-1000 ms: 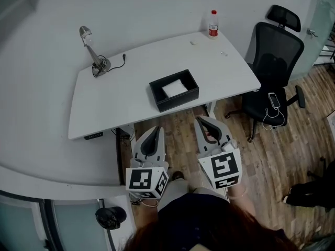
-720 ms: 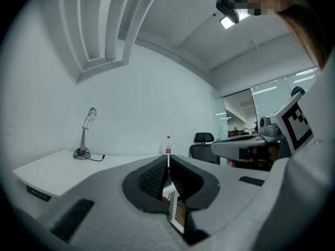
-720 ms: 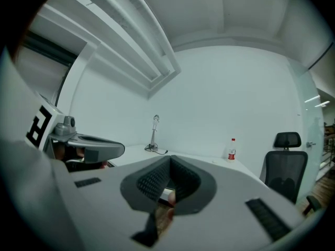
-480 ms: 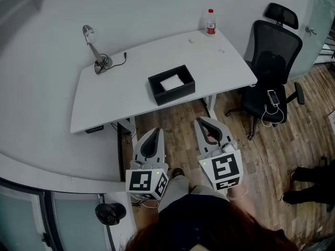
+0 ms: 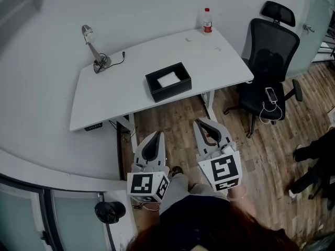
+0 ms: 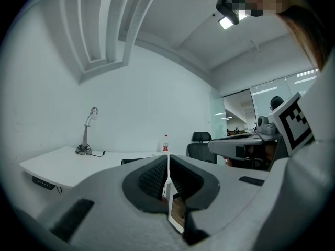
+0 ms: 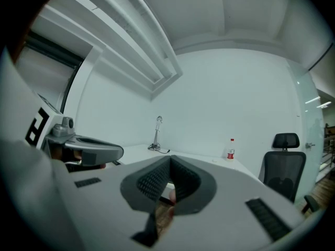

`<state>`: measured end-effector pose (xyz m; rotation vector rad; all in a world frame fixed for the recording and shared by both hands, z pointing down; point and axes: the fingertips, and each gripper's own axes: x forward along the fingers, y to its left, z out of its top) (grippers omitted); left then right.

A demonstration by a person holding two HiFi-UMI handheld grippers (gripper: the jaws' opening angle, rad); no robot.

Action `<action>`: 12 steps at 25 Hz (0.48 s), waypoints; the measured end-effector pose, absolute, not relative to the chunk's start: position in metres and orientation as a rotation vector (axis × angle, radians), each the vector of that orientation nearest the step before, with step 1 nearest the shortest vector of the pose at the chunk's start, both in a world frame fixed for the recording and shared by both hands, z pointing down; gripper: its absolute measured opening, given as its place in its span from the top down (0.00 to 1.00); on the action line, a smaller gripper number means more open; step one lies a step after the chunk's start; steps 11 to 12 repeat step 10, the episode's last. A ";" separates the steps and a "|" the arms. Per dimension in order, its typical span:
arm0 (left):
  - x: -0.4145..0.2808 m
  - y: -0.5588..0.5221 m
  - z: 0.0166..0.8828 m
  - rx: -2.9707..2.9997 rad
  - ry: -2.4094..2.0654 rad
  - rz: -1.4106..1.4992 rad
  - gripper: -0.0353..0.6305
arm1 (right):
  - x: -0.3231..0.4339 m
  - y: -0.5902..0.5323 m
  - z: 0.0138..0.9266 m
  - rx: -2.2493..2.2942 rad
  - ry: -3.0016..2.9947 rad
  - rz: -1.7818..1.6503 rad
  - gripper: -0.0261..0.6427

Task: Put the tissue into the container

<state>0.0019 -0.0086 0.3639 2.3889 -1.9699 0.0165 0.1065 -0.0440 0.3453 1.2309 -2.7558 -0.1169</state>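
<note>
Lying flat, the white tissue [image 5: 168, 79] sits inside the black container [image 5: 172, 91].

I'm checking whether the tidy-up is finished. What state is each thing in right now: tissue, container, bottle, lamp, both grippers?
Tissue: lying inside the container.
Container: open-topped, upright on the desk.
Bottle: upright, red cap on.
Lamp: standing upright; lit or not, unclear.
Left gripper: shut, empty, held short of the desk.
Right gripper: shut, empty, held short of the desk.

Office: white desk [image 5: 131, 88], swivel chair [image 5: 269, 54].
</note>
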 end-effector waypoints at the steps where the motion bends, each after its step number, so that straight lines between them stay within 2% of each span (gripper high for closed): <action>1: 0.004 -0.008 0.364 2.392 -1.967 0.017 0.90 | 0.108 -0.043 0.345 1.231 -2.756 -0.117 0.93; 12: 0.021 -0.002 0.369 2.415 -1.942 0.032 0.90 | 0.120 -0.034 0.350 1.234 -2.765 -0.115 0.93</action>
